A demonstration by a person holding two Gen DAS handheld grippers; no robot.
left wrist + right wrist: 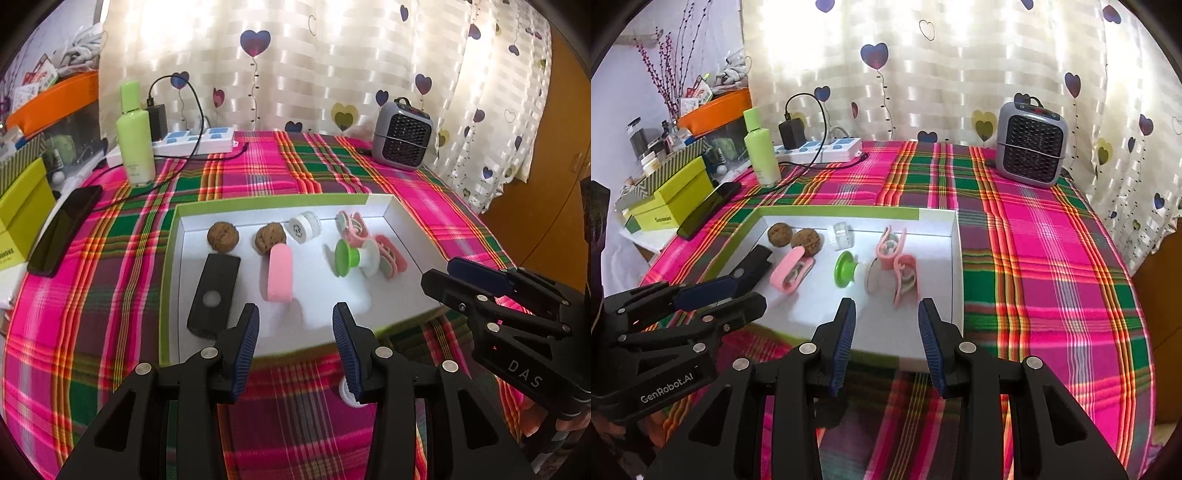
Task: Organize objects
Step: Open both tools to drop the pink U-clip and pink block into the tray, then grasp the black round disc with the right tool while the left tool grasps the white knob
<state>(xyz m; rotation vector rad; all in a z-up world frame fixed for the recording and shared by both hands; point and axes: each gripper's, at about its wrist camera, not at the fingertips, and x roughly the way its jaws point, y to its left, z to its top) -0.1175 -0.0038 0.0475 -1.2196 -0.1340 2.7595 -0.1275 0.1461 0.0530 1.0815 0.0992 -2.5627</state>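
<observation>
Both grippers stand with jaws partly apart and nothing between the pads. Left gripper [295,325] hangs over the near rim of the shallow box [173,236], fingertips just short of the pink clip [279,275]. That clip lies directly ahead of the gap, long axis running away from the fingers, rounded end farthest. Black remote-like block [214,295] lies just outside the left finger [245,343], long axis likewise running away, its pale round button towards the near end. Right gripper [886,321] hangs over the same near rim; a second pink clip [905,280] lies just ahead of its gap, standing on edge. Bare white floor of the box lies immediately ahead of both pairs of fingertips, giving open room along the near side.

Farther from the fingers: green-and-white spool [351,258] on its side, axis across the box; two walnuts [223,237] and a white cap [303,229] along the far wall; more clips [352,225] in the far right corner, count unclear. A small white item [347,393] lies on the plaid cloth [295,166] under the left gripper's right finger; possibly a cap. Beyond the far wall, open cloth runs to the heater [400,136] and green bottle [135,140].
</observation>
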